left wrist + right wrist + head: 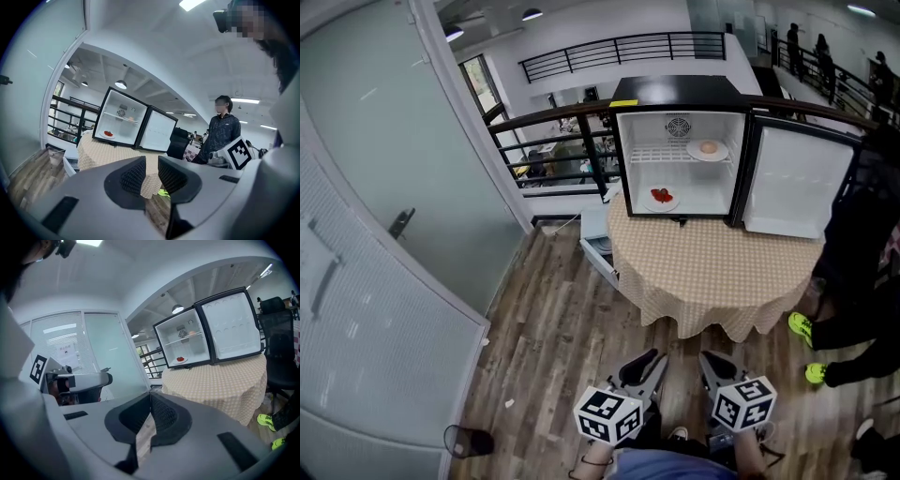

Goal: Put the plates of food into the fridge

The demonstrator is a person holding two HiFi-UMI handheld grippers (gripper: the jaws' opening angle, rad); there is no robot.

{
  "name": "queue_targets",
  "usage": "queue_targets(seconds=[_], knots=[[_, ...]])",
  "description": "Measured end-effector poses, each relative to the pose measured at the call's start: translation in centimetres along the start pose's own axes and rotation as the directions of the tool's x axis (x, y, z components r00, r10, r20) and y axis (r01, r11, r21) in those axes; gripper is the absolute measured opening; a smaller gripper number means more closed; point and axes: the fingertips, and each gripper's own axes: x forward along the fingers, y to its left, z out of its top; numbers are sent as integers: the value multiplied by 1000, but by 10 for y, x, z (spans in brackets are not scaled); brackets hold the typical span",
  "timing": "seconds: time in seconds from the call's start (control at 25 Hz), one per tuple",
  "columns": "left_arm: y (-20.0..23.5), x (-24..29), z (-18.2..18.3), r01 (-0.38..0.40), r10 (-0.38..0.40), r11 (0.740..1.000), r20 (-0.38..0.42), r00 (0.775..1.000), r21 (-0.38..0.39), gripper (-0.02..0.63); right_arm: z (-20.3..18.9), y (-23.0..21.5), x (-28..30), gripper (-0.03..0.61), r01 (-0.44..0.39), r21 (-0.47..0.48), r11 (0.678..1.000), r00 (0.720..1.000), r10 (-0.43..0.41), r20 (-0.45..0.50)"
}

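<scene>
While the pale-food plate [708, 149] sits on the fridge [622, 159] shelf [661, 155] and the red-food plate [662, 198] on its floor, I'm well back from the tabletop [712, 272], left gripper [649, 359] fingers [132, 174] slightly apart, right gripper [711, 359] fingers [161, 413] together, both empty. Only the door [797, 183] seems left.

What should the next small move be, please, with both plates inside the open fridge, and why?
Probably step closer and reach the right gripper toward the door to swing it shut. The upper plate and lower plate already sit inside the fridge, its door stands wide open, and both this gripper and the left gripper are empty.
</scene>
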Motion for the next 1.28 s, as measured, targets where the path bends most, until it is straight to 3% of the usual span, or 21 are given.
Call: queue_targets(seconds=[0.44,0.76,1.28], knots=[[-33,-41,-36,-9,10,1000,-14,1000,10,91,-33,26,-36,17,-37,-14,999,999,36,-15],[-38,-55,-39,-27,27,1000,-2,1000,14,92,-32,36,-42,17,-61,-31,998,998,61,-11],[-55,-40,-39,18,-18,999,-6,1000,35,92,-21,2,-65,17,17,-17,1000,999,-16,36]])
